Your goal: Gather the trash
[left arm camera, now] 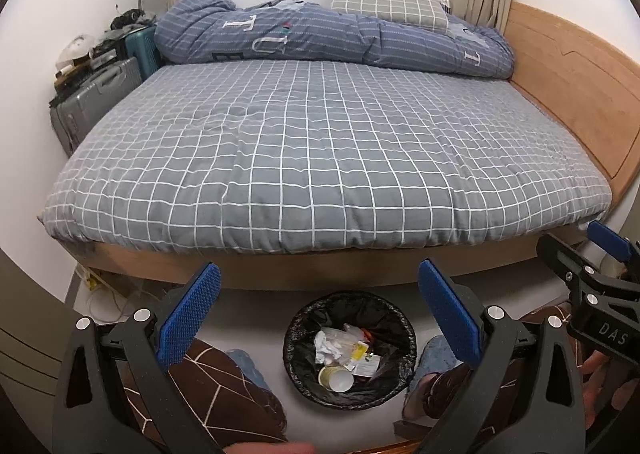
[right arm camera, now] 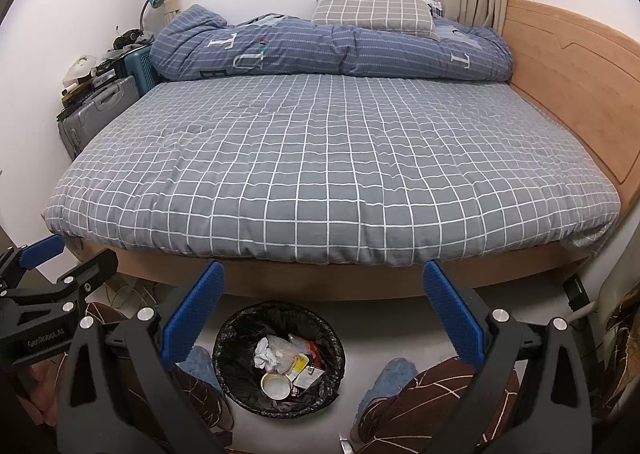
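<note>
A round bin with a black liner stands on the floor in front of the bed; it also shows in the right wrist view. Inside lie crumpled paper, a paper cup, plastic wrappers and small packets. My left gripper is open and empty, held above the bin. My right gripper is open and empty, above and to the right of the bin. Each gripper shows at the edge of the other's view, the right one and the left one.
A bed with a grey checked cover fills the middle, with a folded blue duvet and a pillow at the back. A wooden headboard is on the right. Suitcases stand at the left. The person's legs and slippers flank the bin.
</note>
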Available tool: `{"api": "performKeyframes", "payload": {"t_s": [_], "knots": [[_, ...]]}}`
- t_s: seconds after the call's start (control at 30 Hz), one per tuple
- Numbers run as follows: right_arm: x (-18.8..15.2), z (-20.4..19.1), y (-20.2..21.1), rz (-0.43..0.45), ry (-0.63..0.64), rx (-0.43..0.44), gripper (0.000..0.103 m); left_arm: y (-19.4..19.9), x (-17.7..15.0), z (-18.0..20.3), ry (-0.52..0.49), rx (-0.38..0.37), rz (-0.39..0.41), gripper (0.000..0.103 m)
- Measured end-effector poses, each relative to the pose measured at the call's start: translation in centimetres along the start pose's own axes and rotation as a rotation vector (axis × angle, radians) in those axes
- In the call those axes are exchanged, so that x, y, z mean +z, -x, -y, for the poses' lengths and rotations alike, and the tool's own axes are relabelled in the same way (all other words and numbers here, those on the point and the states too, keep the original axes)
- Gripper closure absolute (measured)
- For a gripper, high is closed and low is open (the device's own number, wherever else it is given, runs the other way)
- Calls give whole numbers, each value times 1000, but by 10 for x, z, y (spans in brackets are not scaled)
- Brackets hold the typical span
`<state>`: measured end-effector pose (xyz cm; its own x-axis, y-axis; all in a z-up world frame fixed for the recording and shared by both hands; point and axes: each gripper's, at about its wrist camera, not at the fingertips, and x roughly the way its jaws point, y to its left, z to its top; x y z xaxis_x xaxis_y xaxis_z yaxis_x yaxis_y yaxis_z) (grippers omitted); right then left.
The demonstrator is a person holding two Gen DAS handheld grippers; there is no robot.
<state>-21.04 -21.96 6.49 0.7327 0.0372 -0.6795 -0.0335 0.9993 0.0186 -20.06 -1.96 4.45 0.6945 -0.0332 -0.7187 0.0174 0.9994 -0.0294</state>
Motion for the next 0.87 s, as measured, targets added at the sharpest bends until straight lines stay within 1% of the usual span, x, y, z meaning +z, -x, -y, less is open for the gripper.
{"api": "performKeyframes", "payload": {"t_s": [0.13, 0.33, 0.4, 0.5, 0.6, 0.77, 0.87], "knots": [[-1, -2, 0, -1, -1, -1, 8, -1, 0, 2, -6, -24, -6, 6], [-1, -2, 0, -1, -1, 0, 8, -2, -1, 4, -13, -29, -4, 6], [-1, -2, 0, -1, -1, -1, 8, -2, -1, 4, -5, -30, -4, 6], [-1, -2, 0, 0, 0, 1, 8, -3, 0, 0, 15, -52, -10, 6], [-2, -2, 0, 1, 3, 2, 8, -1, 0, -1, -1, -30, 4, 6], [-2, -3, 1, 2, 4, 3, 8, -1, 0, -3, 7, -39, 3, 6], [-3, -3, 1, 2, 5, 2, 8, -1, 1, -4, 9, -28, -5, 6]]}}
